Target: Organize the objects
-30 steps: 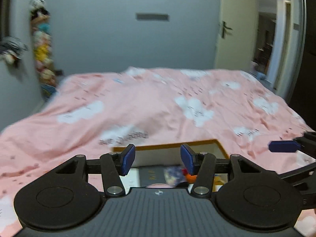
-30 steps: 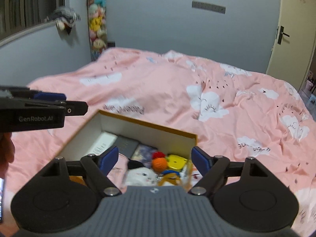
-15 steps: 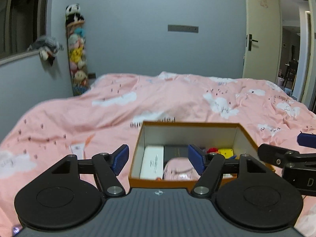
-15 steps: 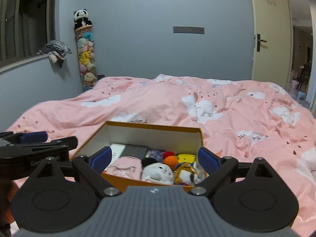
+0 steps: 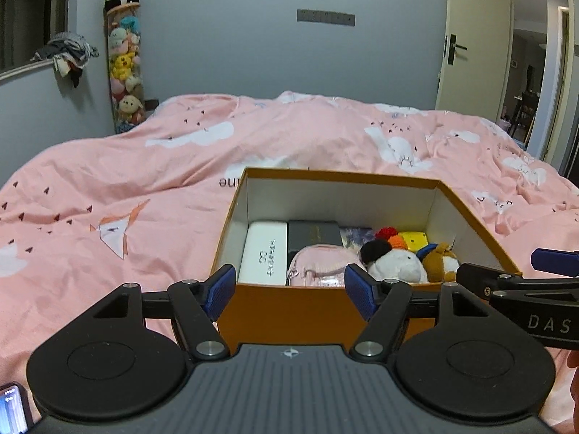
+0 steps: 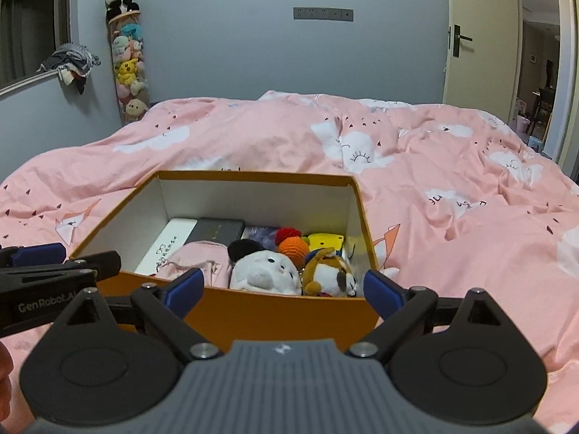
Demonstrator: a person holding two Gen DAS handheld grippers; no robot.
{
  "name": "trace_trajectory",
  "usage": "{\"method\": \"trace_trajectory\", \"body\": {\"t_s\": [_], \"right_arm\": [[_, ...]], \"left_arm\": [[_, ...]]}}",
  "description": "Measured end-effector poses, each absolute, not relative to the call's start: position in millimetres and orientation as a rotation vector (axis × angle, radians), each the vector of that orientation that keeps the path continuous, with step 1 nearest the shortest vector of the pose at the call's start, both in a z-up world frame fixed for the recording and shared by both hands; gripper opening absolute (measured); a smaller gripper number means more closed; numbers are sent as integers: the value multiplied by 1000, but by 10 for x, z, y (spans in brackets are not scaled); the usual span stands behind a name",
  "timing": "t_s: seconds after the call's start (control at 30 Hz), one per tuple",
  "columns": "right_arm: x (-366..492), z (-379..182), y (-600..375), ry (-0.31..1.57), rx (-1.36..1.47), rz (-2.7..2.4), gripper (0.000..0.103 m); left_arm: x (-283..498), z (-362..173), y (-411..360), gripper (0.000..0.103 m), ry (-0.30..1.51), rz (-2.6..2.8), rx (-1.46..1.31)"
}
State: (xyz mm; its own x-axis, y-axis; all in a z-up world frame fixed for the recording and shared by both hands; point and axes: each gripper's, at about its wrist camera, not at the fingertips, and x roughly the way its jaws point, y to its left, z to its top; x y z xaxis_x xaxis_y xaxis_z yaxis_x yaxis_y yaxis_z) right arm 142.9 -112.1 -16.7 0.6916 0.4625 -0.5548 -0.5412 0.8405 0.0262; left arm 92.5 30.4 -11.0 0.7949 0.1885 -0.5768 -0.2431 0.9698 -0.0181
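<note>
An open orange box (image 5: 289,311) (image 6: 275,313) sits on the pink bed. Inside lie a white case (image 5: 262,257) (image 6: 166,249), a dark box (image 5: 313,233), a pink pouch (image 5: 318,264) (image 6: 195,266), a white plush (image 5: 396,266) (image 6: 264,269), a brown plush (image 6: 327,271) and small crocheted toys (image 6: 293,246). My left gripper (image 5: 289,291) is open and empty, just in front of the box's near wall. My right gripper (image 6: 282,289) is open and empty, also at the near wall. Each gripper shows at the edge of the other's view.
The pink duvet (image 5: 144,195) with white clouds covers the bed all around the box. A tall tube of plush toys (image 5: 123,61) stands by the far wall. A door (image 5: 470,36) stands open at the right. A phone (image 5: 12,410) shows at the lower left.
Both grippers have pulled back and levelled, so the whole box and its contents now show. The left gripper's jaws have opened wider. Nothing was picked up.
</note>
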Motion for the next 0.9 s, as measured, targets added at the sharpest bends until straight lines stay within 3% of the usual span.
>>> {"method": "trace_trajectory", "body": {"t_s": [0.9], "right_arm": [[1487, -309, -1168, 686, -118, 573, 95]], "left_arm": [[919, -129, 217, 80, 645, 209, -73]]}}
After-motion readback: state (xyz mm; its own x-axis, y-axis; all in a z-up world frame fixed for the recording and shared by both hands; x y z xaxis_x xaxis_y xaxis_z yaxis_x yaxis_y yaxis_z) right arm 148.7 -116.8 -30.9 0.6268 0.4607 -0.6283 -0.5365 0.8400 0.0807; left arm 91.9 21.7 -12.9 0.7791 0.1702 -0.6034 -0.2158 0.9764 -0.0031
